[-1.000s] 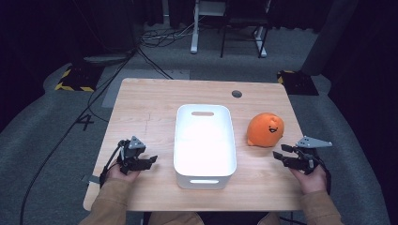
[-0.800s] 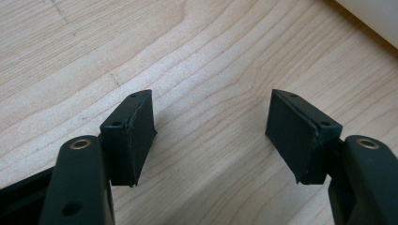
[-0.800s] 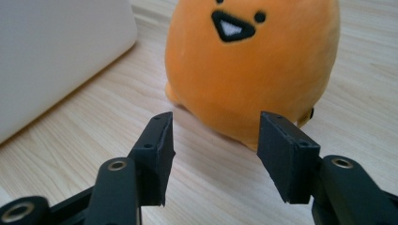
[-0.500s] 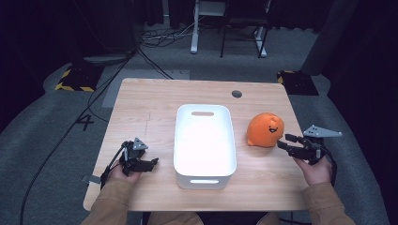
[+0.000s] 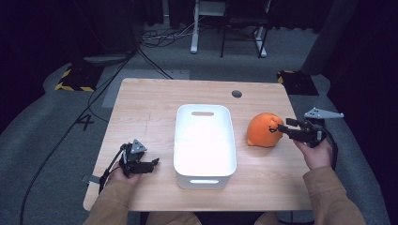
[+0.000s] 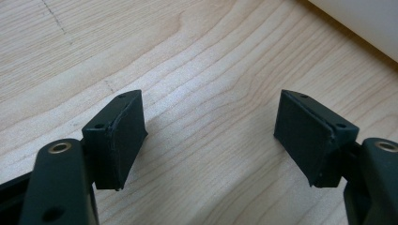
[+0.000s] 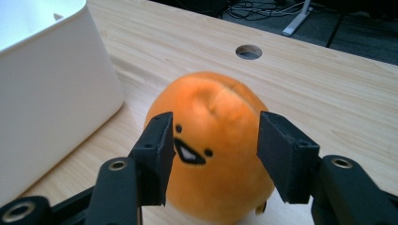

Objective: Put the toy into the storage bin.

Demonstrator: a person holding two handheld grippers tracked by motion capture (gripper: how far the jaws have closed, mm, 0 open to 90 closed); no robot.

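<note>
Your right gripper (image 5: 283,127) is spread wide at the orange plush toy (image 5: 264,130), which sits on the desk (image 5: 150,101) just right of the white bin (image 5: 204,141); close too shallow and the soft, rounded body could squirt out or roll away. The right gripper view shows the jaws flanking its face, while the high view adds your left gripper (image 5: 152,164), also spread, idle near the bin.

wooden table (image 5: 155,101), white bin (image 5: 204,140), orange plush (image 5: 264,131)

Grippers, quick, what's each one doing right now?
Left gripper: open, holding nothing, above bare table.
Right gripper: open, jaws flanking the orange plush toy, not clamped.
</note>
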